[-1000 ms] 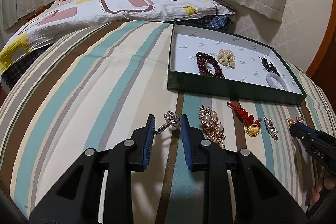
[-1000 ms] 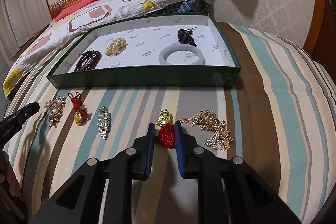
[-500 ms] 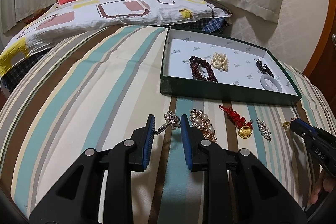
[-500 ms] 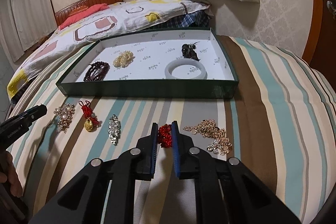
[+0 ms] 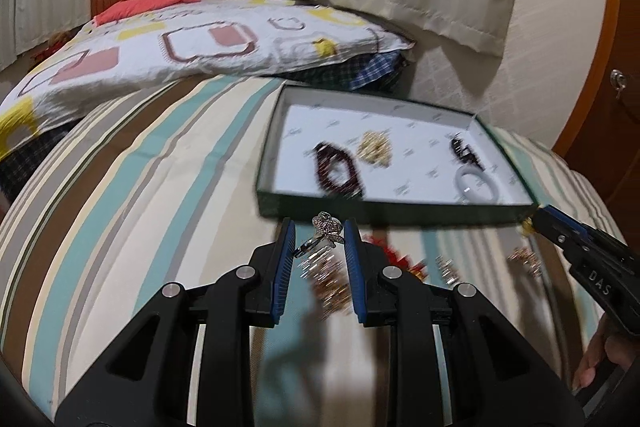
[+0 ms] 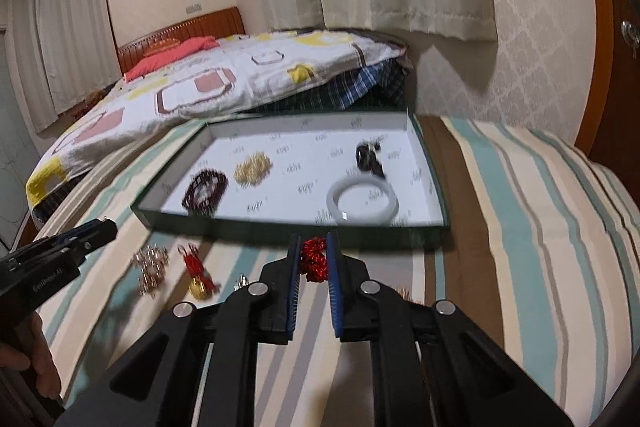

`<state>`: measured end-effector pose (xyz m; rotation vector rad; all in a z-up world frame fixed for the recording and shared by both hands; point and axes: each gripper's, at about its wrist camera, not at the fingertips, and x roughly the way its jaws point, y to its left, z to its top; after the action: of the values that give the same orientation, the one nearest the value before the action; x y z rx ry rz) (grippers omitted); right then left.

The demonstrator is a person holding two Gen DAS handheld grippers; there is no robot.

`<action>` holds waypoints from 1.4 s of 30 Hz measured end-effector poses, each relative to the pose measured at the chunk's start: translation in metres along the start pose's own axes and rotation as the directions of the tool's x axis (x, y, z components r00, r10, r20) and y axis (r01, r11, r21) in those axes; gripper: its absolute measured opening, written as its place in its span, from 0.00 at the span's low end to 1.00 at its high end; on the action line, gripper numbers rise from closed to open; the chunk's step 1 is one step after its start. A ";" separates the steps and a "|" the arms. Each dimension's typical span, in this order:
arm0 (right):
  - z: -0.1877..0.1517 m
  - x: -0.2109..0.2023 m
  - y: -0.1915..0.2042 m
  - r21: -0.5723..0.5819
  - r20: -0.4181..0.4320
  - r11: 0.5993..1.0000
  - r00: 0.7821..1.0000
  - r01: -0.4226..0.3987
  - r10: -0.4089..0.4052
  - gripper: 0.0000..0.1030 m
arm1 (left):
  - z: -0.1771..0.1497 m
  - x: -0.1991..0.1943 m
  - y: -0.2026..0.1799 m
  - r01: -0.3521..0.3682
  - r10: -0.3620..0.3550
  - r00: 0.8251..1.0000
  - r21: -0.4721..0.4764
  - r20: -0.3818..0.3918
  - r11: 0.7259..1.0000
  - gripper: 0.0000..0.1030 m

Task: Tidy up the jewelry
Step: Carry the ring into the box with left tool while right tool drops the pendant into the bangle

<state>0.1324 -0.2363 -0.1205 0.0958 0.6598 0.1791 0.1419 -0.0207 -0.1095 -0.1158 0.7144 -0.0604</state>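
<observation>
A ring [image 5: 325,233] is held between the pads of the left gripper [image 5: 320,247], above the striped cover [image 5: 160,187] and just short of the green box [image 5: 400,209]. A red knot [image 6: 314,261] is clamped in the right gripper [image 6: 314,259], also near the box wall [image 6: 280,229]. The ring appears pinched by its band only; it is judged that it could twist free. Either piece could be caught on the box wall if carried too low.

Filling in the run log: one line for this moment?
left gripper: shut on ring | right gripper: shut on red knot charm | both lifted near green tray
</observation>
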 end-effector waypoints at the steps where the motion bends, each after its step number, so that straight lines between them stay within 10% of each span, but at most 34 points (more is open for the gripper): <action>1: 0.005 0.000 0.000 -0.002 0.012 1.000 1.000 0.000 0.000 0.13 | 0.003 0.000 -0.004 0.005 -0.005 1.000 0.004 0.006 1.000 0.24; 15: 0.053 0.016 -0.020 -0.011 0.105 1.000 0.994 0.012 -0.010 0.13 | 0.062 0.039 -0.068 0.083 -0.086 0.993 0.042 0.086 0.996 0.24; 42: 0.036 0.097 -0.040 0.006 -0.101 0.999 0.994 0.035 -0.034 0.21 | 0.040 0.138 -0.069 0.035 -0.027 0.989 0.050 -0.142 0.998 0.26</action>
<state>0.2351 -0.2572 -0.1561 0.0833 0.7625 0.1490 0.2710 -0.0992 -0.1600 -0.0725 0.8522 -0.1182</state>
